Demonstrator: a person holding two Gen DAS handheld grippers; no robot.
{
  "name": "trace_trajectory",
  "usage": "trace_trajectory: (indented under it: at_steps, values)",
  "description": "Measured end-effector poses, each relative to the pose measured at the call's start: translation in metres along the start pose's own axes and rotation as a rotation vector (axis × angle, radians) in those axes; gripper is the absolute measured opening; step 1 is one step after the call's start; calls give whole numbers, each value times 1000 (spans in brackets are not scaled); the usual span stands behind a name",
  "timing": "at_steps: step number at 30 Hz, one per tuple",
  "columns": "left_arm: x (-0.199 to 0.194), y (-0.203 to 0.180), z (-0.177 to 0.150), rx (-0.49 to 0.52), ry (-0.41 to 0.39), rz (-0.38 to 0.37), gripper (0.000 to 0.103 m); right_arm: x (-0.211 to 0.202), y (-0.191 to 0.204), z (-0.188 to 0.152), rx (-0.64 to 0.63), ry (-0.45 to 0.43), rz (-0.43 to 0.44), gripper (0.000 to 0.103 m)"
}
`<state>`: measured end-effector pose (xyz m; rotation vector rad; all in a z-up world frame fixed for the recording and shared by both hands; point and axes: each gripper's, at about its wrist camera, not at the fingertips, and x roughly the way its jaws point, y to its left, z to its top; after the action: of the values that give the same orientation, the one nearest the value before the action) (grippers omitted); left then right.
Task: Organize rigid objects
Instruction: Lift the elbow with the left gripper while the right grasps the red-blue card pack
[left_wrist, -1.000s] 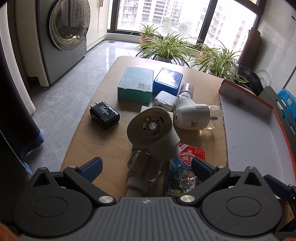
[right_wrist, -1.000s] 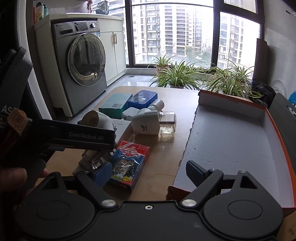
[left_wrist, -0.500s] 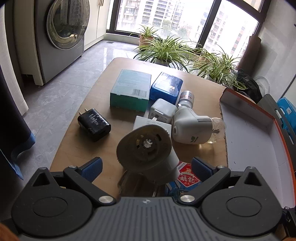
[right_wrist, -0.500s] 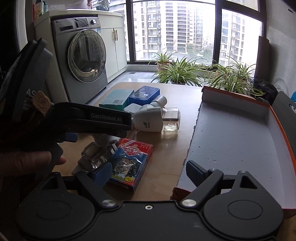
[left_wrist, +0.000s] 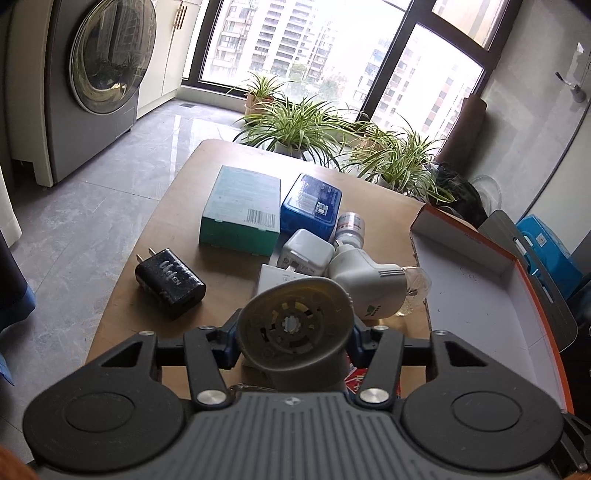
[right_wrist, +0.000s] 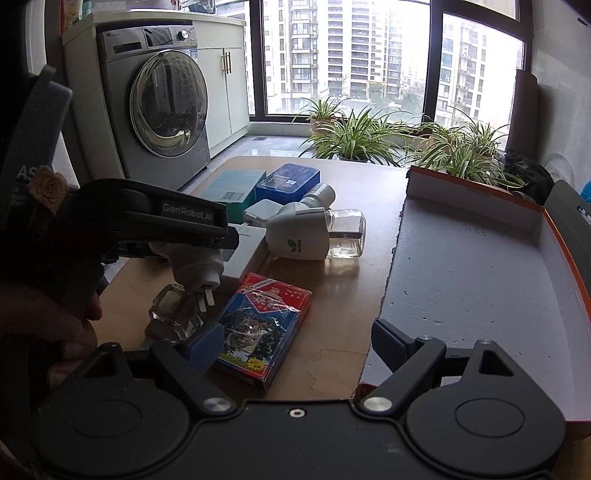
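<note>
Your left claw (left_wrist: 293, 334) has just been closing, and its blue pads now press both sides of the white plug-in vaporizer (left_wrist: 295, 328), so you are at the grasp step of the tidy-up. The vaporizer sits at the near end of the counter (left_wrist: 122, 295). From the right wrist view its prongs point down beside the clear glass bottle (right_wrist: 175, 314) under it, and next to that lies the red-and-blue card pack (right_wrist: 264, 325). Whether the bottle is still screwed into the vaporizer cannot be told from here.

Your right claw (right_wrist: 295, 345) hangs wide with nothing in it, over the counter's edge — between the card pack and the orange-rimmed box (right_wrist: 476, 266), which looks like the place to put things.

Next, by my judgement, you need a clean lift straight up before you swing toward the box. Watch the glass bottle — if it comes along loosely it could drop. Keep clear too of the second vaporizer (left_wrist: 369, 284) and the white charger (left_wrist: 304, 254) just behind.
</note>
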<state>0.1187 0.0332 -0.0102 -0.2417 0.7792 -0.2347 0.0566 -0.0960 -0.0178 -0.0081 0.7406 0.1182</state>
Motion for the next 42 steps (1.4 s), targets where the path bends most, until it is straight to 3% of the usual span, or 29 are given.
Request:
trace_trajectory:
  at_steps: [8, 18, 21, 23, 25, 28, 35, 42]
  values:
    - [-28, 24, 1, -74, -54, -69, 54, 20, 8, 13, 45, 43, 10, 102]
    - [-48, 44, -1, -104, -78, -72, 54, 63, 24, 13, 71, 193, -49, 103]
    - [-46, 45, -4, -114, -69, -70, 54, 64, 28, 13, 38, 171, -65, 97]
    - [-47, 44, -7, -108, -64, -64, 54, 60, 30, 13, 10, 149, -58, 76]
    - [-49, 43, -9, -102, -63, -68, 54, 57, 28, 13, -5, 143, -70, 71]
    - [-51, 39, -13, -93, -62, -70, 54, 51, 16, 16, 36, 150, -39, 71]
    - [-52, 23, -15, -64, -58, -76, 54, 12, -12, 30, 77, 36, -35, 71]
    - [-48, -10, -11, -12, -57, -108, 54, -26, -53, 42, 106, -68, -99, 71]
